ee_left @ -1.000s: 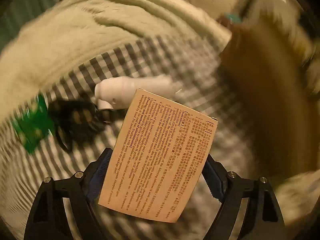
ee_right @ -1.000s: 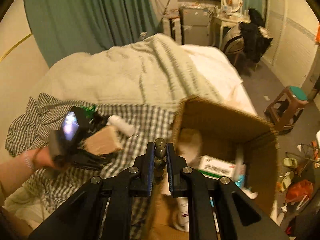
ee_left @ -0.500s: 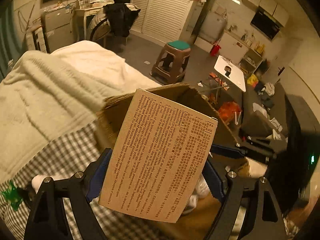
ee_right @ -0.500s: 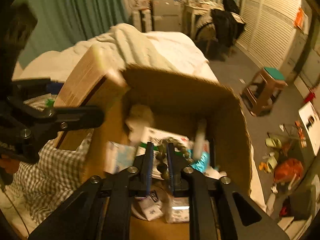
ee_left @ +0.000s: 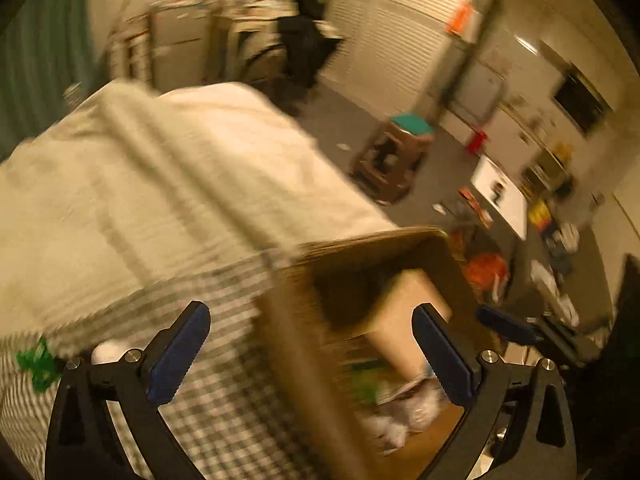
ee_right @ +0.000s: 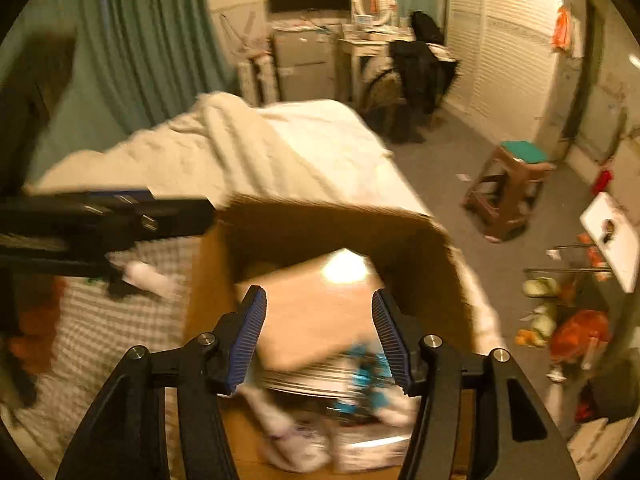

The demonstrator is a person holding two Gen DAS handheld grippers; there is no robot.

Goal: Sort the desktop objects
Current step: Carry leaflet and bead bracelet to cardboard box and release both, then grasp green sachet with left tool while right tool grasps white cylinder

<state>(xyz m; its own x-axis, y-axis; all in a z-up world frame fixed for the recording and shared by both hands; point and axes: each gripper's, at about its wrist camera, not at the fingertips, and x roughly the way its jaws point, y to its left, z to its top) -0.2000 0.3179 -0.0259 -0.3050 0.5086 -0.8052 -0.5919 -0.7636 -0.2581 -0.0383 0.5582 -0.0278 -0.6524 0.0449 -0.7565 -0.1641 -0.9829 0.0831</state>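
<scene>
A brown cardboard box [ee_left: 288, 344] [ee_right: 404, 232] stands open on the checked cloth. My left gripper [ee_left: 310, 354] is open and empty above the box's near wall. The tan printed carton [ee_left: 404, 320] [ee_right: 316, 312] lies tilted inside the box on several other items. My right gripper [ee_right: 319, 338] is open and empty, just above the box's opening and the tan carton. The bead string it held cannot be made out. The left gripper's arm [ee_right: 100, 220] shows at the left of the right wrist view.
A white bottle [ee_right: 150, 278] [ee_left: 106, 354] and a green item [ee_left: 36, 362] lie on the checked cloth [ee_left: 224, 400] left of the box. A pale blanket [ee_left: 140, 184] covers the bed behind. A stool [ee_right: 512, 184] and floor clutter [ee_right: 576, 332] are at the right.
Both grippers opened. The tan carton left my left gripper and now lies in the box. The bead string left my right gripper. The left gripper swung back left a little.
</scene>
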